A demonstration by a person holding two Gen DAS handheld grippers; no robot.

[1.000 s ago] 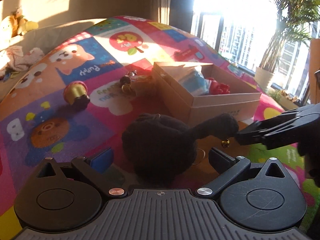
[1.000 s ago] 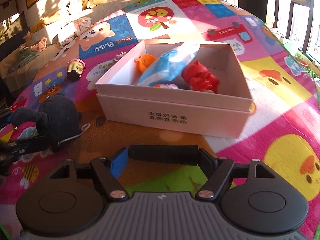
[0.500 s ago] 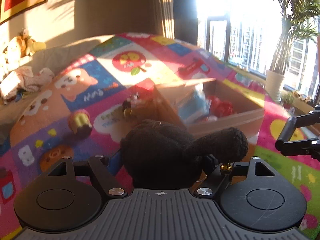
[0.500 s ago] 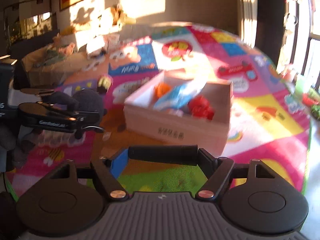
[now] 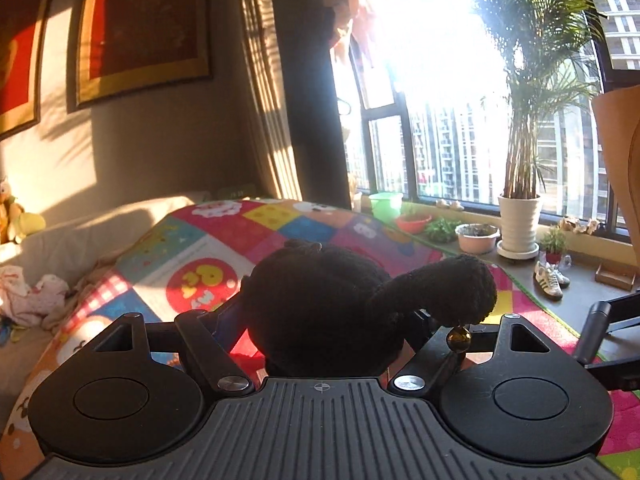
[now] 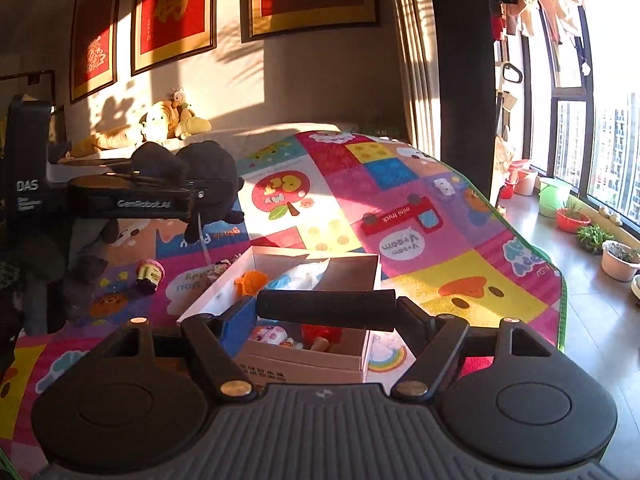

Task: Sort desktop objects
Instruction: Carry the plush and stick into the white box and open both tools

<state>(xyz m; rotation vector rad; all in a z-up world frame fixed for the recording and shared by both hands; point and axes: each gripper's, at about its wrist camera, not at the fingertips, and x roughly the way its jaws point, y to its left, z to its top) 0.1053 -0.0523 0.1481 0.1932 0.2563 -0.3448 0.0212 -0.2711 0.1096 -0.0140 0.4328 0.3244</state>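
Left gripper (image 5: 320, 320) clamps the black plush (image 5: 320, 308), blocking frame centre; right gripper (image 6: 326, 310), jaws together, overlaps the box (image 6: 280, 356) below.

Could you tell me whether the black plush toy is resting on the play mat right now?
No, the left gripper holds the black plush toy in the air above the play mat.

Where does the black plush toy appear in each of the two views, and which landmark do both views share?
Left wrist view: the black plush toy fills the lower centre, clamped in the left gripper.
Right wrist view: it is at the upper left, held above the mat by the left gripper.
Shared landmark: the colourful play mat, with its round red fruit picture.
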